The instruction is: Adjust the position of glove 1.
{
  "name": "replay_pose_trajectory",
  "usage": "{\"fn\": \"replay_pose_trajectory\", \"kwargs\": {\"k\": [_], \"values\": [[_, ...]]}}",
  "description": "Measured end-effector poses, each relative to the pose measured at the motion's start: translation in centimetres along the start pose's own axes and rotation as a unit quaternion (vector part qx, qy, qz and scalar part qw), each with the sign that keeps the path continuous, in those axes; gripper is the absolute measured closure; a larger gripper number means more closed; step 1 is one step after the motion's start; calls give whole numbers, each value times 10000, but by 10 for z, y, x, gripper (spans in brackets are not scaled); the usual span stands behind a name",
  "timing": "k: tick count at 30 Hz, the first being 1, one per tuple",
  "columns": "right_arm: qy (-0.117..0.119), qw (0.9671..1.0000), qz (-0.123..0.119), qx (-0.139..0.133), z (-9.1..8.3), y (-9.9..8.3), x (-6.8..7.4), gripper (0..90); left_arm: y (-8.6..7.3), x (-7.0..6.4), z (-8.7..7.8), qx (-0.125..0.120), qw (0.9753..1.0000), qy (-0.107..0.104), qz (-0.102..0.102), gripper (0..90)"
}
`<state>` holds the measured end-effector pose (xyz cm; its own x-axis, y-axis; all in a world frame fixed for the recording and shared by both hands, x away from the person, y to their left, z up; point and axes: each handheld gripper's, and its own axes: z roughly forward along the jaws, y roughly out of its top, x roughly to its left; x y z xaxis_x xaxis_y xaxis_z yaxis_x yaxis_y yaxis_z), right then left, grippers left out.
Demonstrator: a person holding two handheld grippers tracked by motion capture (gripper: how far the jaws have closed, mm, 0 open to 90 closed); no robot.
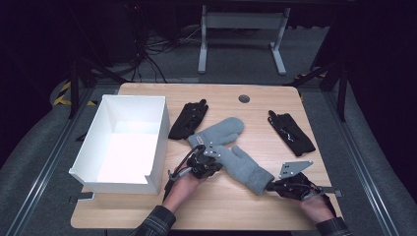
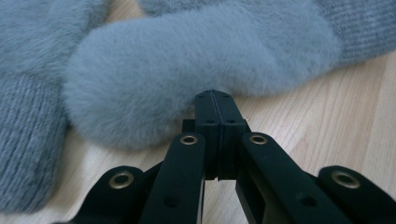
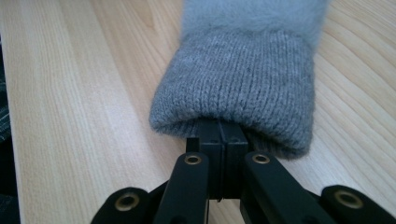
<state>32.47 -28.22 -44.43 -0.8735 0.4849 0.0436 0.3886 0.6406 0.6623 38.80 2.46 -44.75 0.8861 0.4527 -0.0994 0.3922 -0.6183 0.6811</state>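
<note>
Two grey mittens lie crossed mid-table. The near mitten [image 1: 243, 167] [image 2: 201, 56] runs diagonally, its knit cuff [image 3: 243, 79] toward the right. My left gripper [image 1: 216, 162] [image 2: 214, 95] is shut, with its tips touching the fluffy edge of that mitten and no fur seen between the jaws. My right gripper [image 1: 270, 187] [image 3: 220, 128] is shut at the cuff end, and the rim of the cuff drapes over its tips and hides them. The far mitten [image 1: 219, 132] [image 2: 28, 140] lies just behind.
A white open box [image 1: 161, 140] stands at the table's left. One black glove [image 1: 189, 119] lies beside the box and another [image 1: 291, 132] at the right. A round grommet [image 1: 244, 99] sits near the back edge. Bare wood [image 1: 231, 206] lies along the front.
</note>
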Motion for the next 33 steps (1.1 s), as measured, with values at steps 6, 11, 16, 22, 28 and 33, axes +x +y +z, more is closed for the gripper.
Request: {"fn": "replay_pose_trajectory", "kwargs": {"k": [6,11,16,22,28,33], "values": [[-98,9992,50,-375,-19,3,-8,900,1,-7,-7,-35,10000,-51,54,900],[-197,9980,60,-602,-32,6,-18,900,1,-10,-6,2,9999,-87,108,900],[-410,9957,105,-829,-42,16,-36,900,0,-11,-3,0,9999,-120,80,900],[-415,9968,242,-636,-19,25,-66,900,2,-13,2,33,9998,-164,95,900],[-316,9987,282,-287,11,28,-80,900,4,-15,10,100,9997,-178,107,900],[-185,9998,119,-35,26,32,-75,900,7,-15,16,164,9996,-188,117,900]]}}
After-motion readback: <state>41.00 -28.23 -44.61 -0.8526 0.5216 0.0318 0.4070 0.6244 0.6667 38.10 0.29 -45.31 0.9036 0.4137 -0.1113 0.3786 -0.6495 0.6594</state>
